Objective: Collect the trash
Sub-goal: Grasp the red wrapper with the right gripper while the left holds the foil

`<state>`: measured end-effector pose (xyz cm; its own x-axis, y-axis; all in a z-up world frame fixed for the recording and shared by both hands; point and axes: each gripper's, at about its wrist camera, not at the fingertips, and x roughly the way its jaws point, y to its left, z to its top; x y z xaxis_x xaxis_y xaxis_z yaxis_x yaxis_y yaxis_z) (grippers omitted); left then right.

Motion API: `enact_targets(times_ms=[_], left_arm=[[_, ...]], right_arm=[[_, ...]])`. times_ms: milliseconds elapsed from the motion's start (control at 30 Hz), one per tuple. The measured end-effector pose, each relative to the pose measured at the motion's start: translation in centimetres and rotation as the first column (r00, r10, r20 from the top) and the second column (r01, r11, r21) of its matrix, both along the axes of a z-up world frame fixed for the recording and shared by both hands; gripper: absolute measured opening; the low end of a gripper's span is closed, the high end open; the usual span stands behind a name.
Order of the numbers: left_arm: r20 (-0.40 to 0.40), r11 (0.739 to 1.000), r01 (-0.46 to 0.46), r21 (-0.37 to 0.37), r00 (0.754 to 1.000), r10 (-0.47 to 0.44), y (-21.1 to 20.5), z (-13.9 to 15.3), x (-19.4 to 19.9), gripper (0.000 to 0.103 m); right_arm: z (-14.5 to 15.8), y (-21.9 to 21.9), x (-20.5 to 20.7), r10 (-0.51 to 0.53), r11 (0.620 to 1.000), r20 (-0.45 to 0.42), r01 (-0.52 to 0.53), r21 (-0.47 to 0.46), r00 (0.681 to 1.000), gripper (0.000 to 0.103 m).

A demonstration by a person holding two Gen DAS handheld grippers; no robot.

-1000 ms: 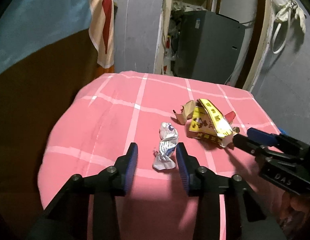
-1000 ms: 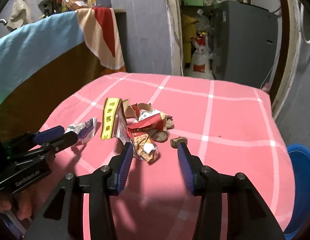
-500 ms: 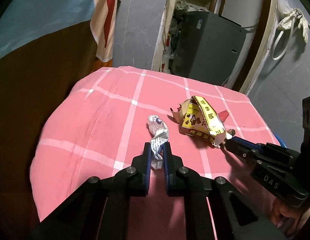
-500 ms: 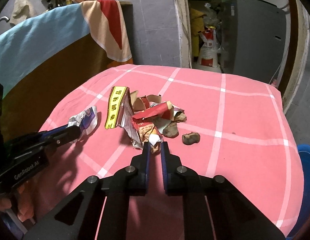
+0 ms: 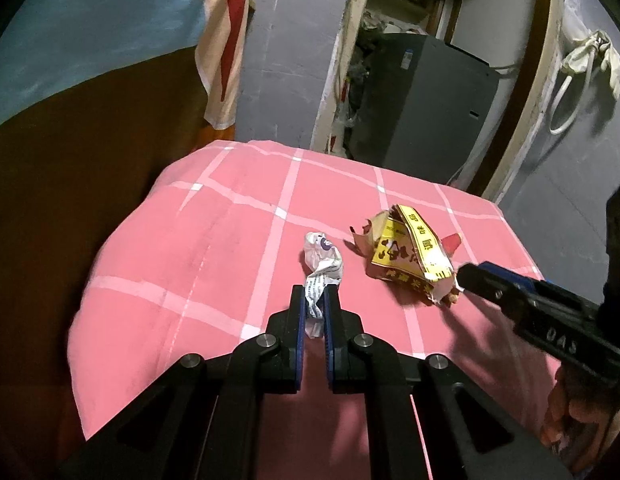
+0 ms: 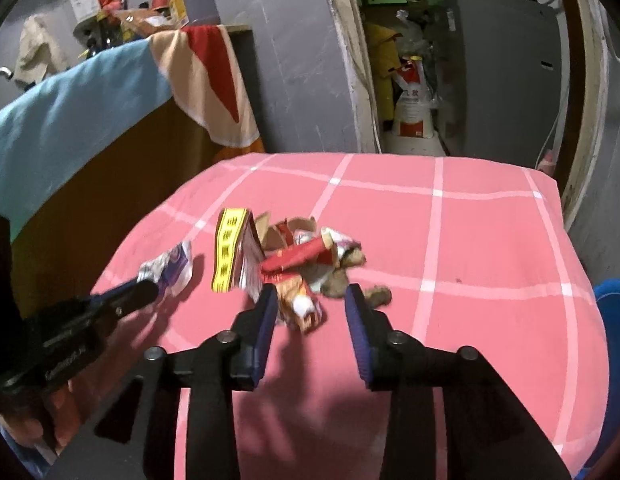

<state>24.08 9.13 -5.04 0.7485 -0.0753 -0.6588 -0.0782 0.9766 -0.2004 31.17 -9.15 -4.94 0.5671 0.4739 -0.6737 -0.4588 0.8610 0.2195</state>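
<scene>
My left gripper (image 5: 314, 300) is shut on a crumpled white and purple wrapper (image 5: 321, 270), just above the pink checked cloth (image 5: 213, 256). The same wrapper (image 6: 169, 270) shows in the right wrist view at the left gripper's tip. A pile of trash lies in the middle: a torn yellow box (image 6: 229, 254), a red carton piece (image 6: 299, 258), an orange wrapper (image 6: 299, 304) and brown scraps (image 6: 378, 294). My right gripper (image 6: 312, 300) is open, its jaws either side of the orange wrapper at the pile's near edge. The yellow box (image 5: 410, 258) and the right gripper (image 5: 476, 278) also show in the left wrist view.
A blue bin (image 6: 614, 320) stands off the table's right edge. A brown cabinet (image 6: 89, 160) draped with a blue and red cloth (image 6: 89, 80) stands on the left. A grey appliance (image 6: 506, 72) and a sack (image 6: 414, 112) stand behind the table.
My left gripper closed on the white wrapper and stays shut on it. My right gripper was open, closed half a second ago, and has opened again over the orange wrapper.
</scene>
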Motion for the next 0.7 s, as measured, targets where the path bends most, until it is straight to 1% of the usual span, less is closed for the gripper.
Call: enact_targets(times_ms=[167, 233, 400, 500, 567, 633, 700], left_arm=[[-0.004, 1.000, -0.009, -0.013, 1.000, 0.009, 0.3, -0.1, 0.1, 0.006], [-0.004, 1.000, -0.011, -0.015, 1.000, 0.011, 0.4, -0.1, 0.1, 0.006], [-0.005, 1.000, -0.016, -0.022, 1.000, 0.015, 0.7, -0.1, 0.0, 0.006], [-0.006, 0.999, -0.020, -0.025, 1.000, 0.020, 0.8, -0.1, -0.2, 0.006], [-0.007, 0.999, -0.022, -0.027, 1.000, 0.022, 0.7, -0.1, -0.3, 0.006], [-0.007, 0.999, -0.022, -0.027, 1.000, 0.022, 0.8, -0.1, -0.3, 0.006], [-0.006, 0.999, -0.022, -0.028, 1.000, 0.022, 0.8, -0.1, -0.4, 0.006]], right_arm=[[0.0, 1.3, 1.7, 0.004, 1.000, -0.018, -0.004, -0.001, 1.000, 0.039], [-0.2, 2.0, 2.2, 0.013, 1.000, -0.031, -0.013, -0.001, 0.999, 0.043], [-0.8, 3.2, 2.1, 0.041, 0.999, -0.046, -0.042, -0.026, 0.998, 0.043], [-1.1, 3.8, 1.4, 0.064, 0.996, -0.037, -0.066, -0.055, 0.997, 0.043], [-1.2, 3.6, 1.2, 0.068, 0.996, -0.036, -0.070, -0.054, 0.997, 0.041], [-1.2, 3.4, 1.1, 0.074, 0.996, -0.038, -0.076, -0.047, 0.996, 0.031], [-1.3, 3.4, 0.8, 0.078, 0.996, -0.034, -0.080, -0.050, 0.996, 0.029]])
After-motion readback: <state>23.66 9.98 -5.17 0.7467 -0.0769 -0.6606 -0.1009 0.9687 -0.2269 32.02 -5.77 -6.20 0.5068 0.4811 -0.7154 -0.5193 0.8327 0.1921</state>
